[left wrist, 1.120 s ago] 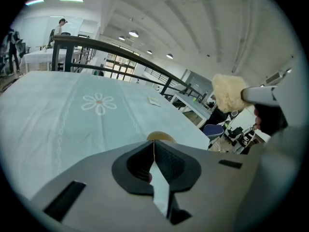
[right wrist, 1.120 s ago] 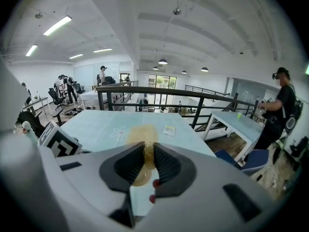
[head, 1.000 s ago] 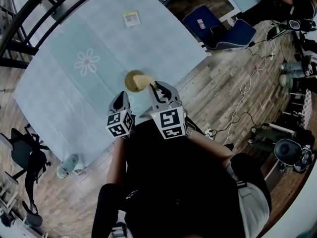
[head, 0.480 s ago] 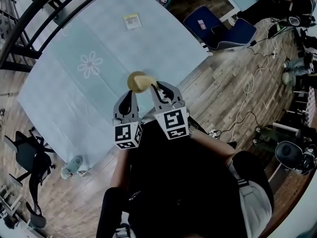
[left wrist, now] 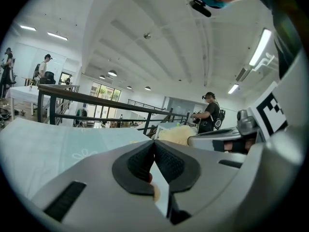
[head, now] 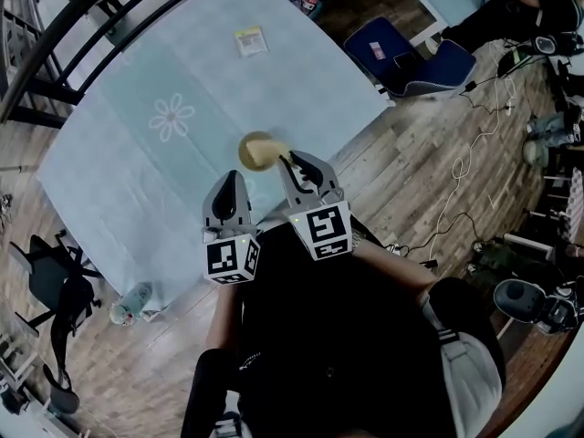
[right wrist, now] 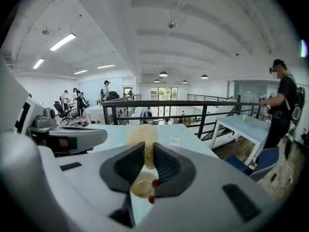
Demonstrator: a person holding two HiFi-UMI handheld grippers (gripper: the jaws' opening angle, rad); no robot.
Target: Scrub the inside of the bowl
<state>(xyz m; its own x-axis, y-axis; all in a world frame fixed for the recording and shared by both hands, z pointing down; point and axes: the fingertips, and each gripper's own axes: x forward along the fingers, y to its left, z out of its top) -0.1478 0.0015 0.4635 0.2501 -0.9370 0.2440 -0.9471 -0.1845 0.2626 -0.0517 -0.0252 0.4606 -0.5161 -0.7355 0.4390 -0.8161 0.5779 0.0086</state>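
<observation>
Arms tucked close to torso, both angled toward table point(head: 137, 80): right gripper point(head: 294, 162) clamps 1 yellow lump, prob. sponge point(right wrist: 143, 137), at rim of 1 bowl point(head: 248, 151); left gripper point(head: 228, 185) jaws together, empty.

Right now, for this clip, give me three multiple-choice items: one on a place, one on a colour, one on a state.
1. The bowl stands: A on the floor; B on the tablecloth; C on a chair.
2. The tablecloth is: A red; B black; C pale blue.
3. The right claw is: A wide open; B shut on a sponge; C empty.
Key: B, the head view shows it on the cloth. C, the cloth is pale blue. B, its jaws pinch the yellow sponge.
</observation>
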